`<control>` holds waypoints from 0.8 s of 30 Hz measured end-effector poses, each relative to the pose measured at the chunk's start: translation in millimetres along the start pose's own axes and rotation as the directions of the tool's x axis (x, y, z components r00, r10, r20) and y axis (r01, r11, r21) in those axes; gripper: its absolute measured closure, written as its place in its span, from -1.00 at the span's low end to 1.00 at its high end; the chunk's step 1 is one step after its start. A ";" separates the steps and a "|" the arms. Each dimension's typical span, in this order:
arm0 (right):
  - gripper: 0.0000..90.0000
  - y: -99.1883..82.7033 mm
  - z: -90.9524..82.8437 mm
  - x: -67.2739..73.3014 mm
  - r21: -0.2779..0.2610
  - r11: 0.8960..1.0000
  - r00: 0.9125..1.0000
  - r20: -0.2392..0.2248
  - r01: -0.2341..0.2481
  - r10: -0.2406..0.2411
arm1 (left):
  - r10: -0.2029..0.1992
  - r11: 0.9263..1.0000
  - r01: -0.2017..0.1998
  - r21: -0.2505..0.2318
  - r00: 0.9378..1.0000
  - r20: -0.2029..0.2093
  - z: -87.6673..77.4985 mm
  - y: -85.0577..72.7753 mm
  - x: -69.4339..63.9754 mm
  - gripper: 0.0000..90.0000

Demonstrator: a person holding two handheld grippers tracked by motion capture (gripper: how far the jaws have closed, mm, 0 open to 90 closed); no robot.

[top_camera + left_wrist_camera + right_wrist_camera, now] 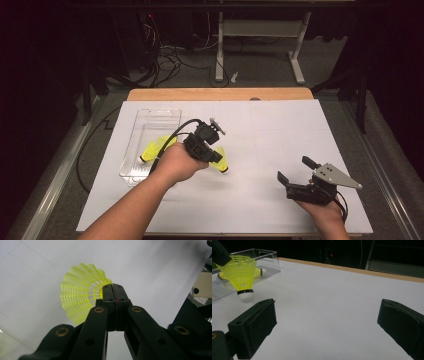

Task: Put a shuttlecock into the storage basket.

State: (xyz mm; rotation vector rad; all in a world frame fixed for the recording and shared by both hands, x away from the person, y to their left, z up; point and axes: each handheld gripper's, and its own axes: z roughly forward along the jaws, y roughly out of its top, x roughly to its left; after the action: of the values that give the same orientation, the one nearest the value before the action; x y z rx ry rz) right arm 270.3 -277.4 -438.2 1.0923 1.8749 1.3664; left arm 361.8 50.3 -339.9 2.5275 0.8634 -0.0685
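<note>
Overhead, the left gripper [216, 156] held a yellow shuttlecock [221, 163] above the white table [280, 135], just right of the clear tray [150, 120]. Left gripper view: jaws pinched its skirt rim [80, 297]. Right gripper view: jaws stood wide apart, nothing between; shuttlecock [242, 277] hung cork-down.

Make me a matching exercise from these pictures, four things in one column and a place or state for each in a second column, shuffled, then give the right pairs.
Things
1. left gripper
2. right gripper
3. clear plastic rectangular tray
4. yellow plastic-mesh shuttlecock with a white cork tip, pinched by its skirt

Places or states
A. jaws wide apart above bare white table
B. hangs cork tip down, off the table
C. jaws closed on a yellow skirt
D. sits at the table's left, with yellow shuttlecocks lying inside

Pairs: 1-C, 2-A, 3-D, 4-B
</note>
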 end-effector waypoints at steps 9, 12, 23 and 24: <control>-0.94 -0.1 0.0 -0.1 0.002 1.000 1.000 -0.001 0.000 0.000 | -0.023 0.999 0.023 -0.024 1.000 -0.001 -11.6 -4.9 9.0 1.00; -0.94 -0.1 0.0 -0.3 0.004 1.000 1.000 -0.004 -0.002 0.002 | -0.028 0.999 0.028 -0.025 1.000 -0.010 -15.0 -6.0 11.3 1.00; -0.94 -0.3 0.6 0.4 0.003 1.000 1.000 -0.003 0.000 0.000 | -0.047 0.999 0.046 -0.028 0.998 -0.050 -33.8 -12.0 19.8 1.00; -0.94 -0.3 0.6 0.4 0.002 1.000 1.000 -0.003 0.000 0.000 | -0.050 0.998 0.048 -0.031 0.997 -0.055 -36.3 -12.9 20.6 1.00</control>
State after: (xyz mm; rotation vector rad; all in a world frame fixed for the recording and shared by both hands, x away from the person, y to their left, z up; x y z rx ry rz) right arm 270.5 -276.8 -438.7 1.0924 1.8788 1.3668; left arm 367.1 87.0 -316.9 2.4912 0.9415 -0.0011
